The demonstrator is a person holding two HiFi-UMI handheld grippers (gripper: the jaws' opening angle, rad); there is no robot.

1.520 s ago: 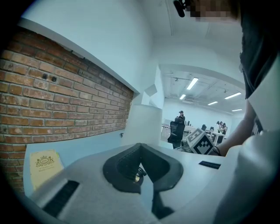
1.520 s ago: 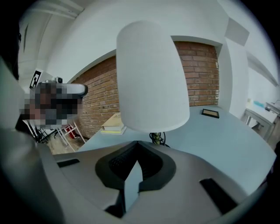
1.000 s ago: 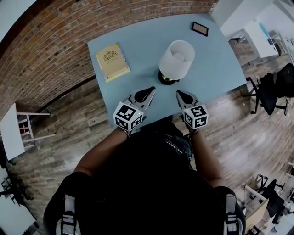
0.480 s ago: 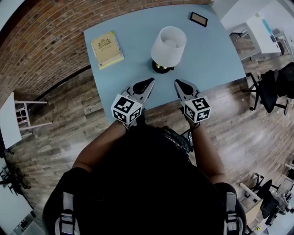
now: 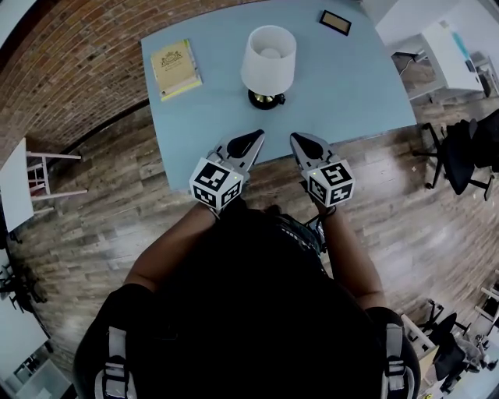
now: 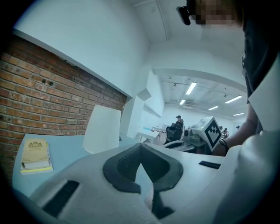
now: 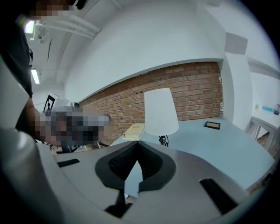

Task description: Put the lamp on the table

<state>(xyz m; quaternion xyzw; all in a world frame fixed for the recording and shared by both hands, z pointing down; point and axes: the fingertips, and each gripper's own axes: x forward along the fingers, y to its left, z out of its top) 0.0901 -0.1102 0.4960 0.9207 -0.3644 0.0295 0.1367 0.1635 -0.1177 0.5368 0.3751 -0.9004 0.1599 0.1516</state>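
The lamp [image 5: 269, 61], with a white shade and a dark round base, stands upright on the light blue table [image 5: 359, 86]. My left gripper [image 5: 253, 139] and right gripper [image 5: 299, 140] hover side by side over the table's near edge, short of the lamp and apart from it. Both are shut with nothing in them. In the left gripper view the left gripper [image 6: 141, 146] points past the lamp [image 6: 103, 129], which stands to its left. In the right gripper view the right gripper [image 7: 138, 144] points toward the lamp [image 7: 161, 111], which stands a little to its right.
A yellow book [image 5: 175, 68] lies at the table's left side, and a small dark picture frame [image 5: 335, 22] lies at its far right. A brick wall [image 5: 70, 70] borders the table on the left. A white side table [image 5: 23, 203] and black office chairs [image 5: 468, 148] stand on the wooden floor.
Both grippers have drawn back from the lamp toward the table's near edge. The lamp stays upright on the table, farther from the fingertips than before.
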